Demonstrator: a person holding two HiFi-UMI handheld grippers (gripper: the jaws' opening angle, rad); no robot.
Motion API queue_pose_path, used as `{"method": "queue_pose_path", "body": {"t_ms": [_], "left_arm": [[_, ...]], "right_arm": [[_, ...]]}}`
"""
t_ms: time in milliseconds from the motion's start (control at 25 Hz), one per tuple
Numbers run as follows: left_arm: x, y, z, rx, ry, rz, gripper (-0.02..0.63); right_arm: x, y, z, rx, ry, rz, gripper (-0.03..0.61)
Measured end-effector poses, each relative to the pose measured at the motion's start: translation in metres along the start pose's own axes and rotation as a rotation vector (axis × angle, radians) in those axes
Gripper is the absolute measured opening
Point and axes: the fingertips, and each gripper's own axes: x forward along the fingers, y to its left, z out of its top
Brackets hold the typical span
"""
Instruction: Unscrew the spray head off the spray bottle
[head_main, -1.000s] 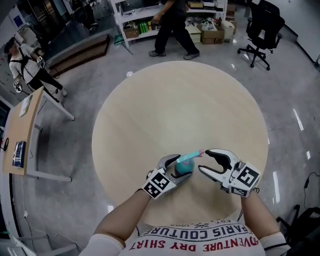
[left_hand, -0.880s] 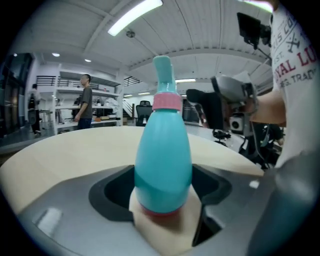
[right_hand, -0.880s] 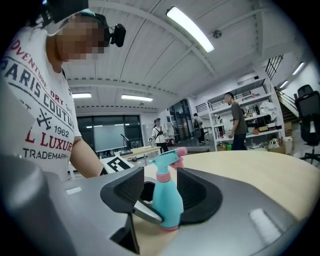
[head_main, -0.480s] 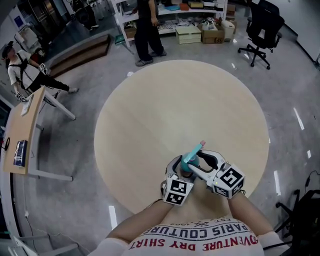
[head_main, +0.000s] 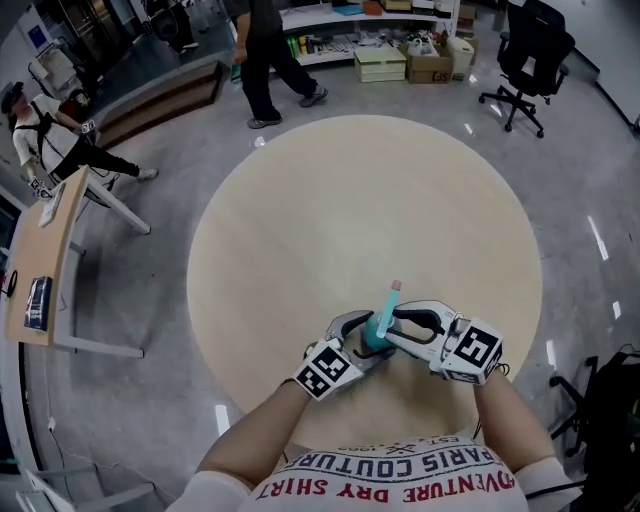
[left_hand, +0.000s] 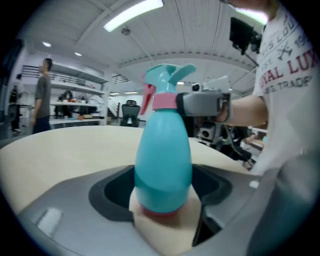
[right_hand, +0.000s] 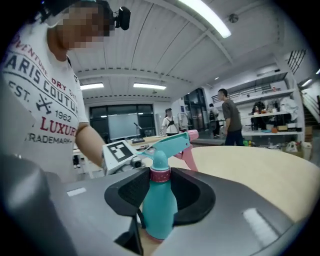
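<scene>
A teal spray bottle (head_main: 377, 330) with a teal and pink spray head (head_main: 391, 298) stands near the front edge of the round table (head_main: 360, 200). My left gripper (head_main: 352, 338) is shut on the bottle's wide body (left_hand: 164, 160), low down near its pink base. My right gripper (head_main: 396, 330) comes in from the right at the neck. Its jaws are closing, and the black pads (right_hand: 129, 189) sit against the pink collar (right_hand: 160, 175) under the spray head (right_hand: 172, 144). In the left gripper view, the right gripper's grey jaw (left_hand: 202, 104) meets that collar (left_hand: 164, 101).
The table stretches wide behind the bottle. Beyond it, a person (head_main: 262, 50) walks past shelves with boxes (head_main: 400, 55), and a black office chair (head_main: 525, 50) stands at the back right. A wooden desk (head_main: 50, 260) and another person (head_main: 40, 130) are at the left.
My right gripper has moved left onto the bottle's neck and its jaws have narrowed. The bottle has gone from tilted to nearly upright. The person at the back walked left.
</scene>
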Motion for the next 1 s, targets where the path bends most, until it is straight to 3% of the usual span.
{"method": "queue_pose_path", "body": {"t_ms": [80,160,280,440,600,800,880,1000], "left_arm": [[-0.005,-0.005,-0.003,0.083,0.034,-0.162,0.350],[-0.008,-0.007,-0.006,0.142,0.079,-0.259,0.350],[-0.009,-0.006,-0.005,0.162,0.099,-0.291,0.350],[-0.007,-0.006,-0.002,0.140,0.075,-0.259,0.350],[-0.003,-0.001,0.000,0.081,0.049,-0.142,0.350],[-0.002,0.015,0.001,-0.054,0.022,0.217,0.350],[-0.001,0.016,0.002,-0.097,0.015,0.315,0.350],[-0.001,0.013,0.003,-0.133,0.021,0.388,0.350]], "right_arm": [[0.000,0.006,-0.002,-0.013,0.025,0.111,0.130],[0.001,0.009,-0.002,-0.020,0.042,0.169,0.130],[0.002,0.009,0.000,-0.026,0.038,0.179,0.130],[-0.001,0.007,0.001,-0.029,0.032,0.142,0.132],[-0.009,0.009,0.002,-0.003,0.000,0.061,0.237],[-0.015,0.000,0.009,0.052,-0.067,-0.200,0.241],[-0.011,-0.001,0.010,0.072,-0.073,-0.231,0.241],[-0.002,0.000,0.008,0.065,-0.039,-0.250,0.241]]}}
